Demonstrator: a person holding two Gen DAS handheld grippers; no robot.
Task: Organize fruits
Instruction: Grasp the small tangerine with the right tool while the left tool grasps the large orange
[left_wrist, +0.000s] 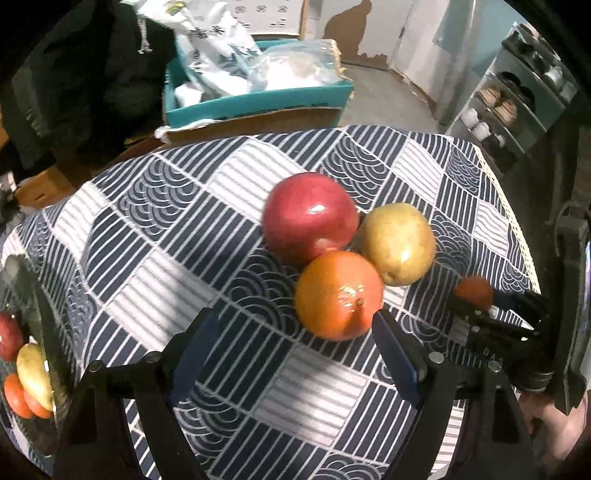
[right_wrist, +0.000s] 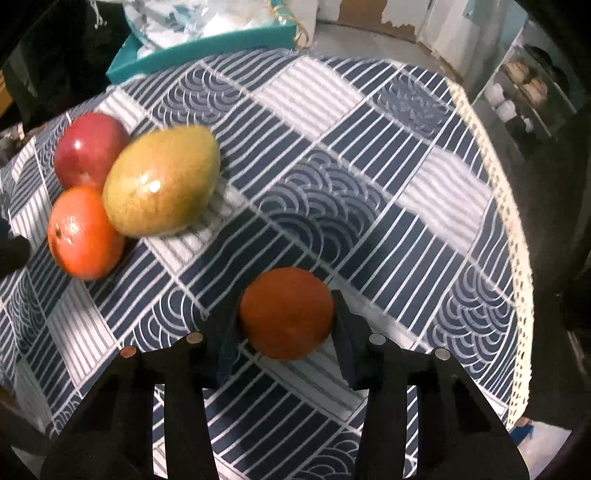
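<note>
On the navy-and-white patterned tablecloth (left_wrist: 147, 229) three fruits touch in a cluster: a red apple (left_wrist: 310, 214), a yellow-green mango (left_wrist: 397, 243) and a large orange (left_wrist: 338, 295). My left gripper (left_wrist: 295, 343) stands open, pointing down, with the large orange just ahead of its blue pads and slightly right of centre. My right gripper (right_wrist: 286, 314) is shut on a small orange (right_wrist: 286, 317) that rests on the cloth, a pad pressed against each side. The cluster appears at the left in the right wrist view: apple (right_wrist: 88, 147), mango (right_wrist: 162, 184), large orange (right_wrist: 83, 232).
A teal box (left_wrist: 258, 99) stuffed with plastic bags sits beyond the table's far edge. The cloth's lace-trimmed edge (right_wrist: 517, 229) curves down the right side. A shoe rack (left_wrist: 506, 107) stands past it. A small mirror (left_wrist: 26, 354) at the left reflects the fruit.
</note>
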